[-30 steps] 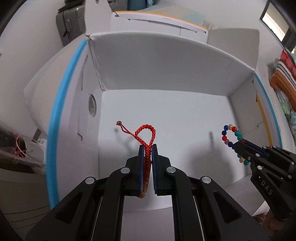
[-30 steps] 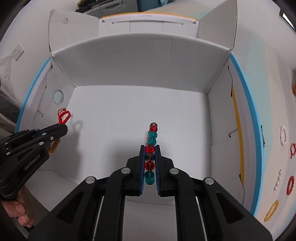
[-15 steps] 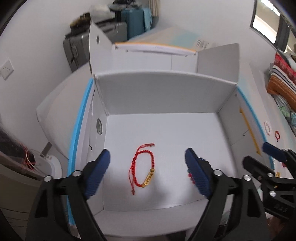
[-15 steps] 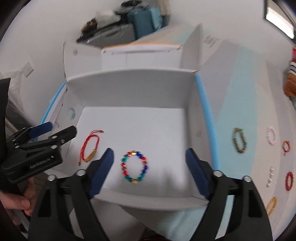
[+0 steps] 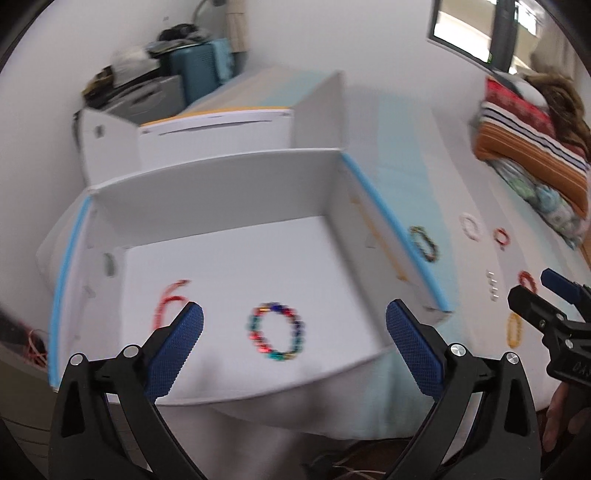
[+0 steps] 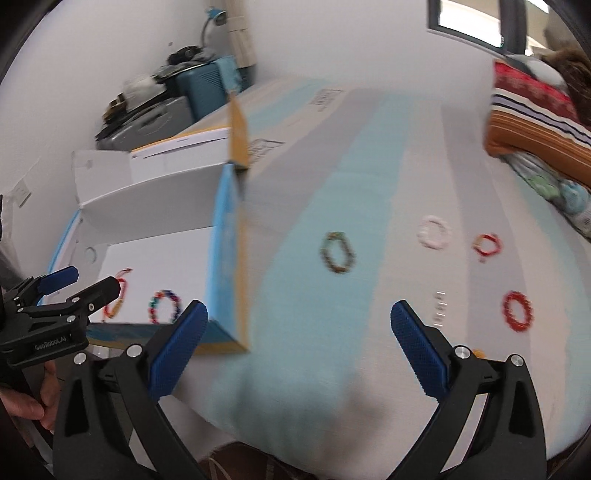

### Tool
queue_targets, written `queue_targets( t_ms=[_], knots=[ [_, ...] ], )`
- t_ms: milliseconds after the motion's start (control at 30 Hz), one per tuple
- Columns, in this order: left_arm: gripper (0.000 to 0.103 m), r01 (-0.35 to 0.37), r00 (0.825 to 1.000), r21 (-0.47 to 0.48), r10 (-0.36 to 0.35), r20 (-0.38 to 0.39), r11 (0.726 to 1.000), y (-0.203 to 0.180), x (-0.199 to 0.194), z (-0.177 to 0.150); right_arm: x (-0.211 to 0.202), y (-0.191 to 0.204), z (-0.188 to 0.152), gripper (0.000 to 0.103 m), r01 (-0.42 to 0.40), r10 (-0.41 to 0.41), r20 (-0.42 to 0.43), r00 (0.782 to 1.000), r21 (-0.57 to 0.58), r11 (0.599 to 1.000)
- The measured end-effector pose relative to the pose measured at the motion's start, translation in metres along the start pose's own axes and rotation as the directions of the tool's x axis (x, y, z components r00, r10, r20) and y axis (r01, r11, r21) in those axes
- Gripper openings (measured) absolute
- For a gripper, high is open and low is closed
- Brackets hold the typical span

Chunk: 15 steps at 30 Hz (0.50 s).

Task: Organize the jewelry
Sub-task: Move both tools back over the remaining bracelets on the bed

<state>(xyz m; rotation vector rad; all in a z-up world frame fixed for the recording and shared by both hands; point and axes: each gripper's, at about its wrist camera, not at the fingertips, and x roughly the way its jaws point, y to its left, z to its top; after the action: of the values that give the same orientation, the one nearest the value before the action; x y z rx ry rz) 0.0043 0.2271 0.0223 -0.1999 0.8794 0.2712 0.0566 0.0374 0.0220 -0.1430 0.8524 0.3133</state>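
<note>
White walls (image 5: 332, 40); window (image 5: 469, 33) upper right; suitcases (image 5: 199, 70) in corner.

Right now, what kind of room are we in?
Probably a bedroom or spare room: folded blankets stacked on a cloth-covered bed-like surface, suitcases against the wall, and a window.

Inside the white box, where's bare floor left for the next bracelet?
Most of the box floor is bare: the whole back half up to the rear wall, plus the right strip beside the multicolor bead bracelet. The front-left is crowded, where the red cord bracelet lies near that one.
</note>
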Motion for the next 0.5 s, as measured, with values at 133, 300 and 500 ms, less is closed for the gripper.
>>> queue_targets(
  t_ms=[133,300,500],
  knots=[
    [0.098,0.05,0.999,0.038,-0.049,-0.01,0.998,-0.039,0.006,0.001,-0.012,-0.034,-0.005,0.096,0.044,-0.045,0.011,0.999,0.036,0.998],
    [0.098,0.087,0.996,0.089,-0.087,-0.003,0.992,-0.081,0.004,0.001,-0.026,-0.073,-0.014,0.096,0.083,-0.085,0.021,0.996,0.082,0.993],
    [0.098,0.142,0.99,0.164,-0.142,-0.008,0.976,-0.13,0.008,-0.005,-0.039,-0.128,-0.031,0.095,0.126,-0.13,0.014,0.991,0.163,0.979]
  ],
)
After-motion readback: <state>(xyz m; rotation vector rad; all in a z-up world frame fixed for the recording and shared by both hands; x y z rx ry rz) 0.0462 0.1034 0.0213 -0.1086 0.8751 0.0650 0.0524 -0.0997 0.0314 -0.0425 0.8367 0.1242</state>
